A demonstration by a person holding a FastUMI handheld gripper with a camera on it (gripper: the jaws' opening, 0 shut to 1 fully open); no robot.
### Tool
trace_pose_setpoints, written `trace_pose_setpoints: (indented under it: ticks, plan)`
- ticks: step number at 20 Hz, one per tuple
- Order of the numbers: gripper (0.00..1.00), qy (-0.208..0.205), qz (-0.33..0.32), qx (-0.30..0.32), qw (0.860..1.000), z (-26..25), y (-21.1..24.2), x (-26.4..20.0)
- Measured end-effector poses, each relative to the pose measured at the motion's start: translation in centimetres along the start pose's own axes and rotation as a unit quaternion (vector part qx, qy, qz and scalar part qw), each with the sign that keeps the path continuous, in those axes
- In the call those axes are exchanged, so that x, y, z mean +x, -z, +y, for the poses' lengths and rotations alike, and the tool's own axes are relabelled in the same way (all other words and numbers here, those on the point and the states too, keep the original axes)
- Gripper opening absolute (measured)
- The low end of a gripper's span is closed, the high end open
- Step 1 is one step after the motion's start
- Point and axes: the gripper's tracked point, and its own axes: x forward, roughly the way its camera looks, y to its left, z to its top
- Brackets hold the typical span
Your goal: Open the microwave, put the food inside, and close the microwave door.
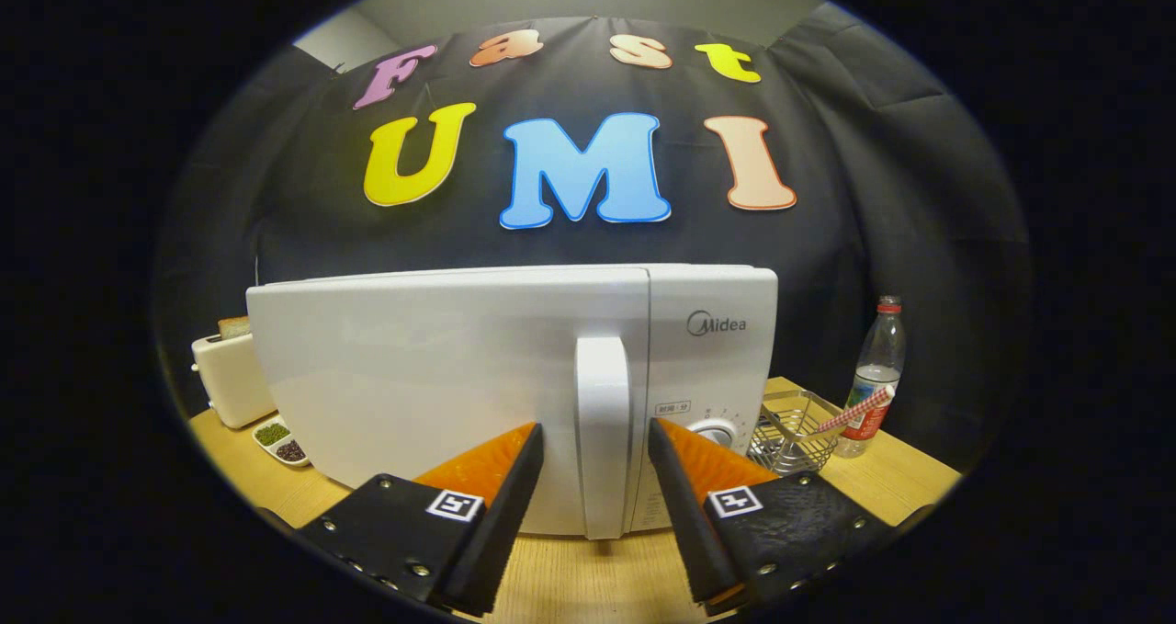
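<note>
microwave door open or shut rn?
Shut. The microwave door sits flush with the control panel, no gap. The hand-held gripper is open, its fingers either side of the door handle, not pressing it.

The brand name "Midea" stands in grey lettering on the white boxy microwave (514,367), at two o'clock from its upright white door handle (603,436); smaller panel markings are unreadable.

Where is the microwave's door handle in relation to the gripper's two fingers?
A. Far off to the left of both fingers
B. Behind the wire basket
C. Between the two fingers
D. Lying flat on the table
C: the upright handle on the shut microwave stands in the gap between the open gripper fingers, which do not press on it.
</note>
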Motion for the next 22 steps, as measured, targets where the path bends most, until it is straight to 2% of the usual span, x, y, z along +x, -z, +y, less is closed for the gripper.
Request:
trace_pose_setpoints:
  ticks: [1, 4, 5, 6, 7, 8, 9, 15, 19, 22]
  plan:
    - [0.66, -0.002, -0.001, -0.003, 1.0, 0.2, 0.1, 0.1]
    - [0.48, 0.024, -0.002, -0.027, 0.999, -0.8, 0.1, 0.1]
    - [0.3, 0.022, -0.001, -0.024, 0.999, -0.9, 0.0, 0.1]
    - [0.3, 0.017, 0.006, -0.012, 1.0, -1.0, 0.2, 0.0]
    - [0.23, 0.014, 0.012, -0.001, 1.0, -0.9, 0.1, 0.0]
    - [0.23, 0.014, 0.017, 0.009, 1.0, -1.0, 0.3, 0.0]
    - [0.15, 0.015, 0.018, 0.009, 1.0, -0.9, 0.1, -0.1]
    - [0.15, 0.003, 0.036, 0.039, 0.999, -0.6, 0.3, -0.7]
    - [0.15, -0.014, 0.036, 0.041, 0.998, -0.7, 0.2, -0.8]
    - [0.15, -0.01, 0.04, 0.035, 0.999, -0.5, 0.5, -1.5]
